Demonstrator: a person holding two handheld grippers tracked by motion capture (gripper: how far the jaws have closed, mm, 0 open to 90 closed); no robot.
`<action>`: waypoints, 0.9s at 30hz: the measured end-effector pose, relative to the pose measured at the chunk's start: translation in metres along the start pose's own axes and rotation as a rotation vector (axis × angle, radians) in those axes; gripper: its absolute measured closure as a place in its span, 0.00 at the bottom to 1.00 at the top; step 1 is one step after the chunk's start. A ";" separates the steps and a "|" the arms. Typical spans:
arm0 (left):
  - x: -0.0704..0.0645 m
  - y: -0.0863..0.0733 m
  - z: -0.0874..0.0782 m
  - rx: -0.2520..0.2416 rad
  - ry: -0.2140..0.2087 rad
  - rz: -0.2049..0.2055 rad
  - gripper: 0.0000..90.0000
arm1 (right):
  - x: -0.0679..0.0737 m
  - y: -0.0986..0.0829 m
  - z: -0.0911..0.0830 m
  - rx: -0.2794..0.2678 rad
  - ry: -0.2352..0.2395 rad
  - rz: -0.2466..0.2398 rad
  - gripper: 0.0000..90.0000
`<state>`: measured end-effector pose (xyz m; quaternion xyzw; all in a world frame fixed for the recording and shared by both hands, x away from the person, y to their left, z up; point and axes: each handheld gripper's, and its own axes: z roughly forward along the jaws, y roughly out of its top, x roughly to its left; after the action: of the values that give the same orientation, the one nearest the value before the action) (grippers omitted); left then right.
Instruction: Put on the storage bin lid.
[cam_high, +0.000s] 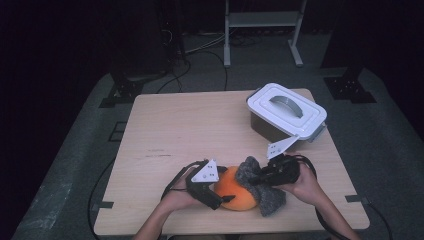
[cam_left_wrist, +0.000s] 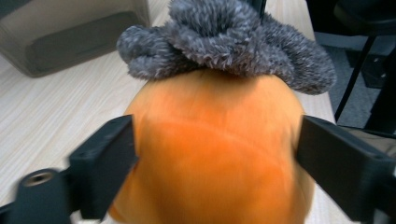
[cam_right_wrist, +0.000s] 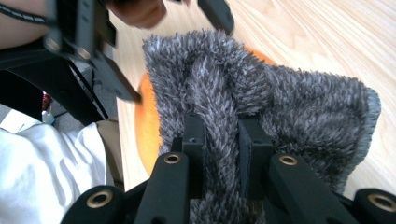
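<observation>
Clamping the orange plush ball (cam_high: 236, 192) with your left gripper (cam_high: 216, 194), your right gripper (cam_high: 254, 179) pinched the grey fuzzy cloth (cam_high: 260, 192) at its 3 o'clock.

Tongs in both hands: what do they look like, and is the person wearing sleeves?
Both the left tongs and the right tongs are black, each topped with a grey three-cornered plate and trailing a black cable. The right gripper view shows brass-coloured inserts in the flat, squared jaws. Forearms are bare; no sleeves.

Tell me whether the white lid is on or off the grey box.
On. The white handled lid sits flat across the grey plastic box, covering its top at the table's far right.
</observation>
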<state>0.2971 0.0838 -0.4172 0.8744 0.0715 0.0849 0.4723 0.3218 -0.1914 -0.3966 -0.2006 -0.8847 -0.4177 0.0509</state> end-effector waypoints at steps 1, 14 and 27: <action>0.001 0.000 -0.001 -0.005 -0.001 -0.002 0.10 | -0.001 -0.003 -0.001 -0.006 0.002 0.009 0.83; -0.002 0.009 0.005 -0.012 -0.045 -0.029 0.25 | -0.008 -0.042 -0.025 -0.018 -0.015 0.079 0.83; -0.009 0.024 0.012 -0.001 -0.052 0.013 0.22 | 0.012 0.016 -0.019 0.018 -0.027 -0.034 0.83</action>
<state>0.2924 0.0591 -0.4045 0.8767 0.0532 0.0652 0.4737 0.3152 -0.1926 -0.3701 -0.1907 -0.8923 -0.4077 0.0339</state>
